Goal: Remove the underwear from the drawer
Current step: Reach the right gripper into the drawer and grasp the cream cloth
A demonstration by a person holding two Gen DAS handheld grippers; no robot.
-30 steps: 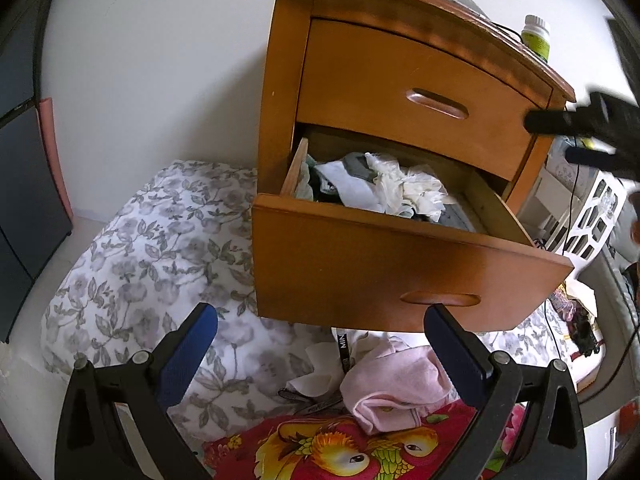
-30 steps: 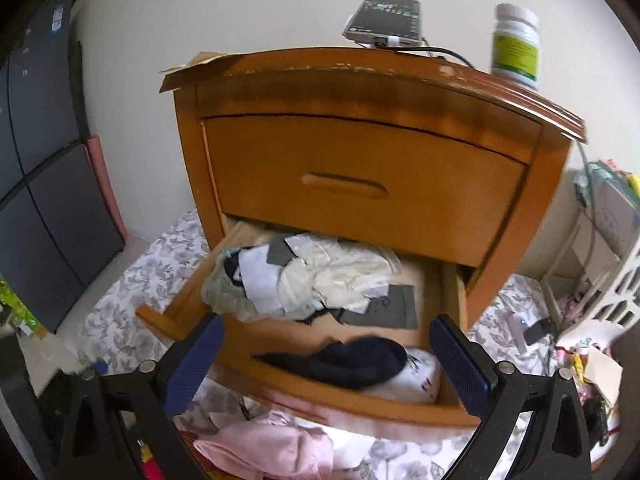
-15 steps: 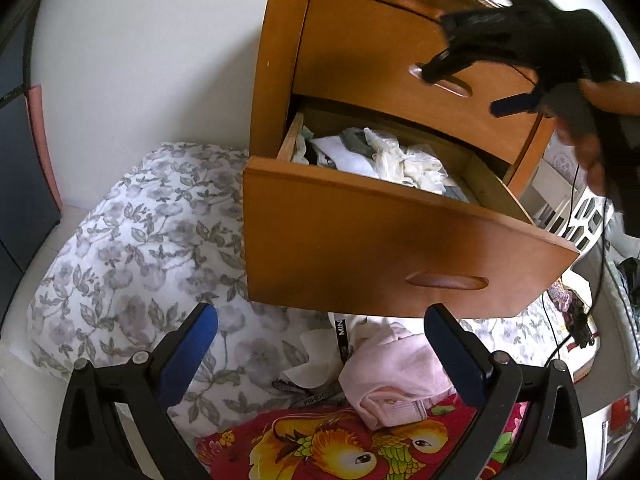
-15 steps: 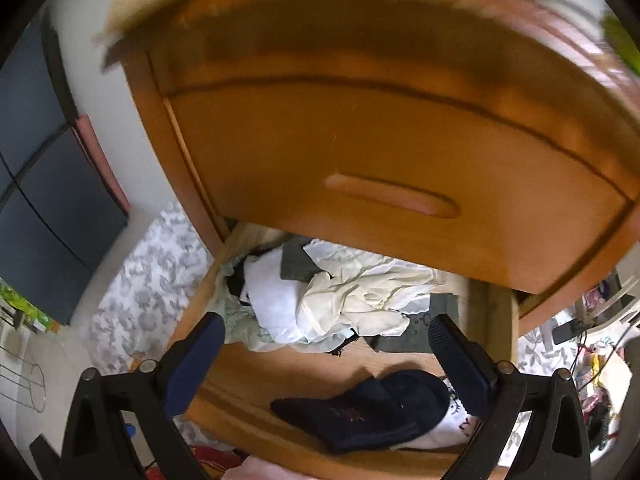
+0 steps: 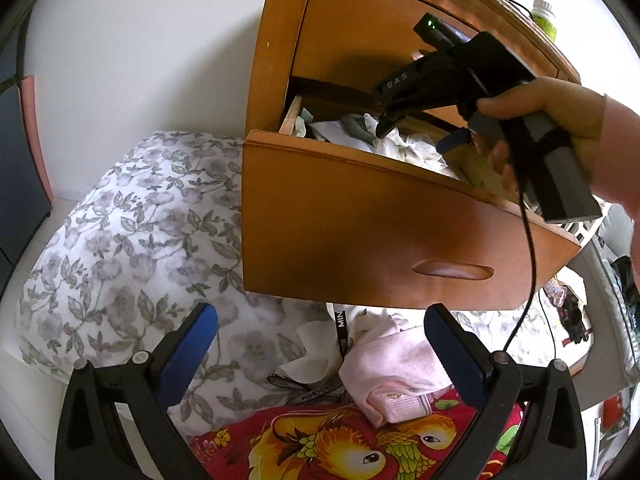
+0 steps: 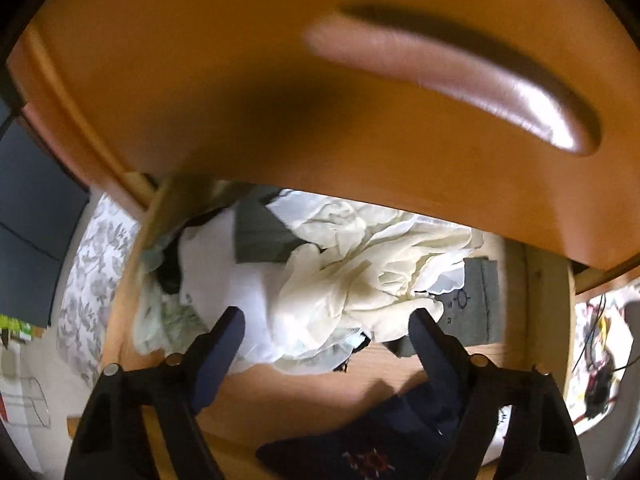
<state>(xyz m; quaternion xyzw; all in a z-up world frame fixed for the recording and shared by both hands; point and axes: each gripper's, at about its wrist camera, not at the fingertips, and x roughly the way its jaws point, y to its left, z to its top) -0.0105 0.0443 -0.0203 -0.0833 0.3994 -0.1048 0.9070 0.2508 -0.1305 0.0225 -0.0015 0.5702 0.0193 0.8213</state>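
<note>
The right gripper (image 6: 326, 322), jaws spread, hangs over the cream underwear (image 6: 360, 276) heaped at 12 o'clock in the open drawer (image 5: 360, 232). The left gripper (image 5: 320, 332), also spread and empty, hovers low over a floral quilt (image 5: 132, 240), with a pink garment (image 5: 396, 364) at 6 o'clock beneath the drawer and a white wall (image 5: 140, 48) behind.

"DAS" on right gripper (image 5: 416, 120); "MIN" on lanyard (image 5: 341, 330)
</note>
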